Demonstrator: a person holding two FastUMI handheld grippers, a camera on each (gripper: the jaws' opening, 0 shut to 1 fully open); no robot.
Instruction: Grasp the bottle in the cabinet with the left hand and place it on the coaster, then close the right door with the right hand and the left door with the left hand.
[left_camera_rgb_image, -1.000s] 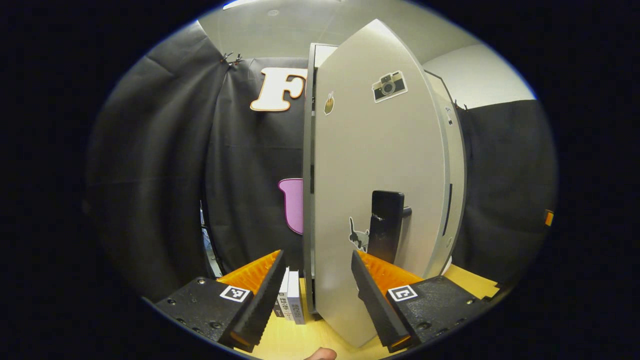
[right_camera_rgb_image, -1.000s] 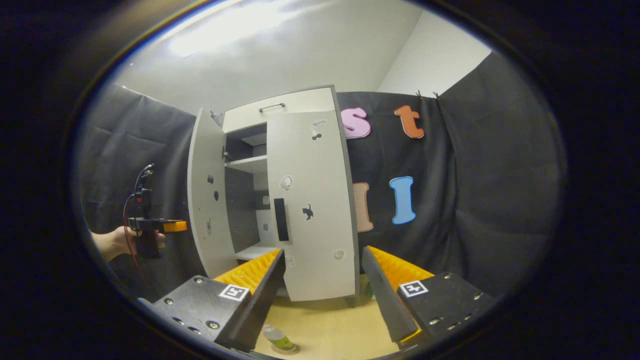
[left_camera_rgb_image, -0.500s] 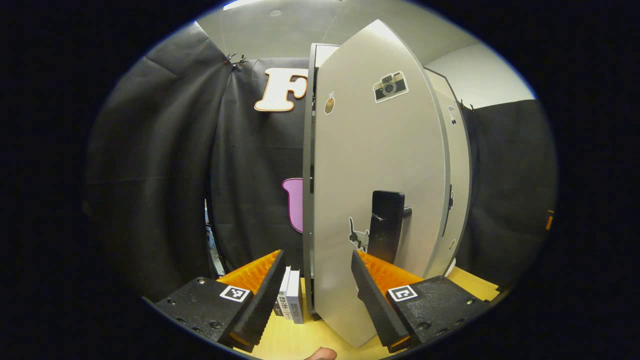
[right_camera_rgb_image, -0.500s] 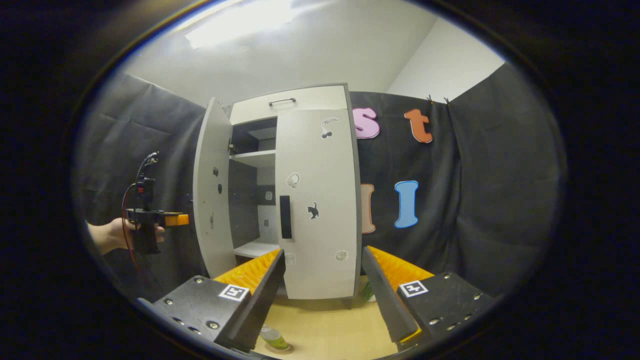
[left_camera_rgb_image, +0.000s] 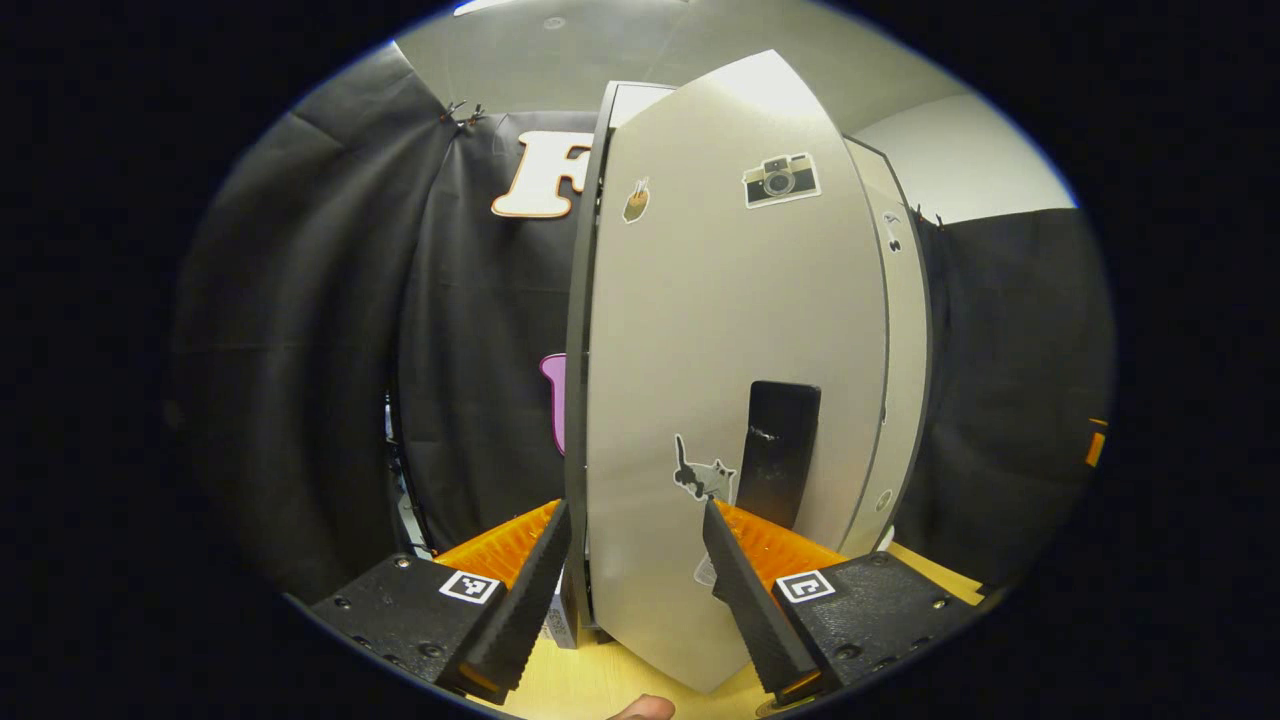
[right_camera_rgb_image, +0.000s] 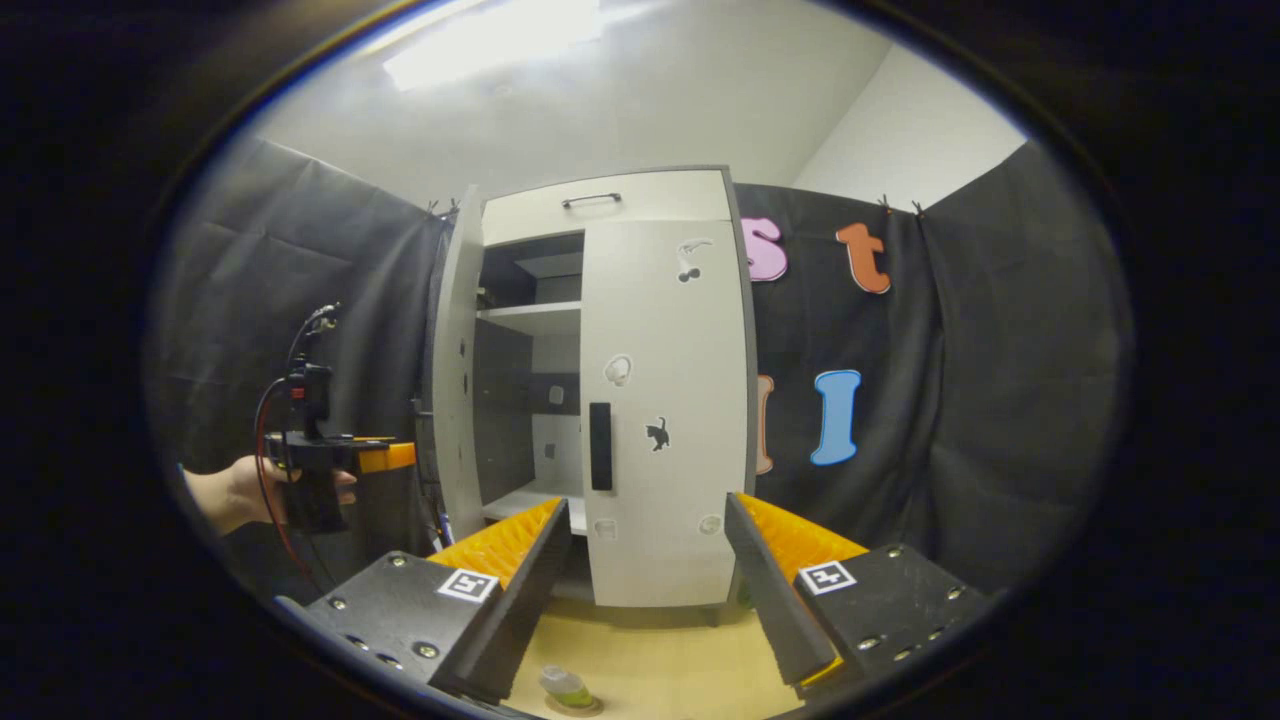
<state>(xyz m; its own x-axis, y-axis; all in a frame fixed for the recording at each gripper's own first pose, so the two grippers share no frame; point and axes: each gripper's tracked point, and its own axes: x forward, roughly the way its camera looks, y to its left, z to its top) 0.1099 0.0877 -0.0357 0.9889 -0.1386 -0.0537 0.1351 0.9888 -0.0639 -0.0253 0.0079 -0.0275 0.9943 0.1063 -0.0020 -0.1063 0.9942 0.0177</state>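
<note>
I am seeing the left door (left_camera_rgb_image: 730, 340) standing partly open right ahead of my left hand-held gripper (left_camera_rgb_image: 636, 590), fingers spread, nothing between them. It is swinging nearer the cabinet (right_camera_rgb_image: 610, 205) than a second ago. My right hand-held gripper (right_camera_rgb_image: 648, 590) is hanging spread before the shut right door (right_camera_rgb_image: 665, 400); the bottle (right_camera_rgb_image: 566, 686) is sitting on the coaster (right_camera_rgb_image: 578, 706) on the tabletop (right_camera_rgb_image: 660, 665) below it.

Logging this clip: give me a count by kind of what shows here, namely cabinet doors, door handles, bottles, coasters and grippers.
Cabinet doors: 2, left door open, right door shut.
Door handles: 2, left handle, right handle.
Bottles: 1, bottle.
Coasters: 1, coaster under the bottle.
Grippers: 2, left gripper, right gripper.
Total: 8.
</note>
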